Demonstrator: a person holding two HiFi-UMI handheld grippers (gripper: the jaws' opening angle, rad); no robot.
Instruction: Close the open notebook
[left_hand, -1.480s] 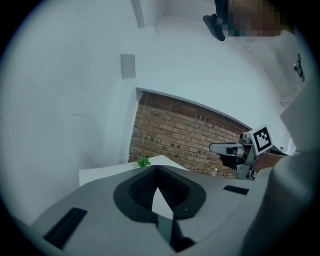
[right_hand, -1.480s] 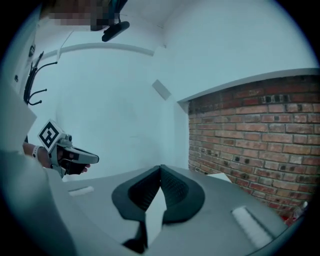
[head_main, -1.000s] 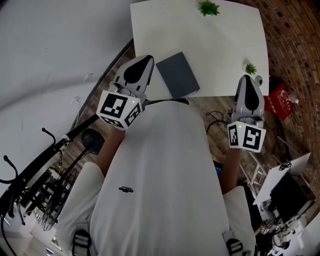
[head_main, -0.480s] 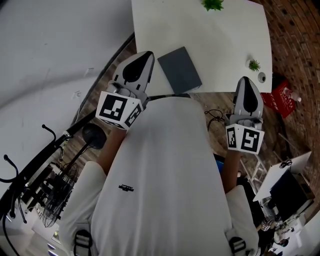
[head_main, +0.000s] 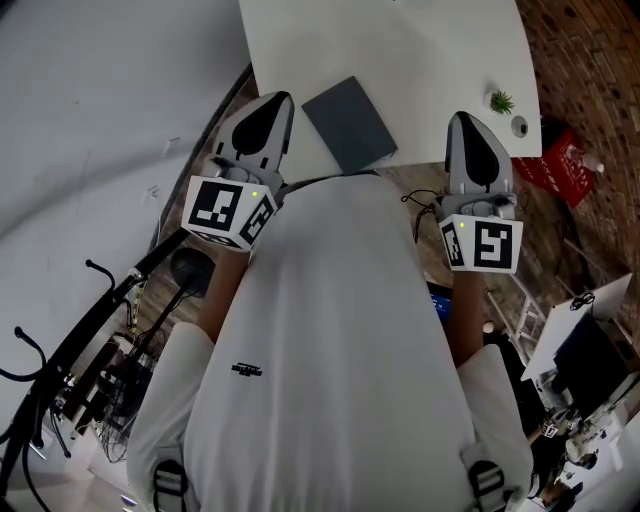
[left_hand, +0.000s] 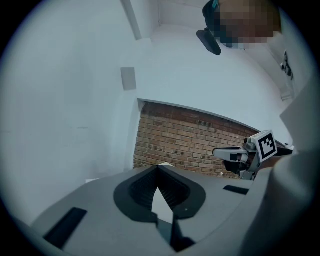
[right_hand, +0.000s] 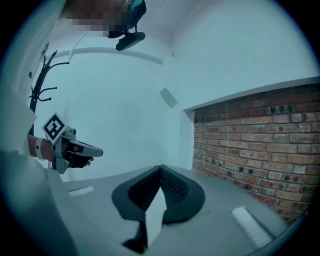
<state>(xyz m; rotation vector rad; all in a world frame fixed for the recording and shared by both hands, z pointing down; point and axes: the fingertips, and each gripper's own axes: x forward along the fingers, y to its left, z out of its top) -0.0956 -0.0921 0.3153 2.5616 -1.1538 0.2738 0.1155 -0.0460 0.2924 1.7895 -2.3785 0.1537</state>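
The notebook lies closed on the white table, near its front edge, showing a dark grey cover. My left gripper hovers just left of it at the table's left corner, jaws together and empty. My right gripper is held over the table's front edge to the right of the notebook, also shut with nothing in it. In the left gripper view the left gripper points at a white wall and brick. The right gripper view shows the right gripper with its jaws meeting at the tip.
A small green plant and a small round object sit at the table's right edge. On the floor are a red box, cables and a black stand at the left. A brick wall stands behind the table.
My right gripper has shifted a little to the left along the table's front edge. The left gripper has stayed put, and the head view has tilted slightly.
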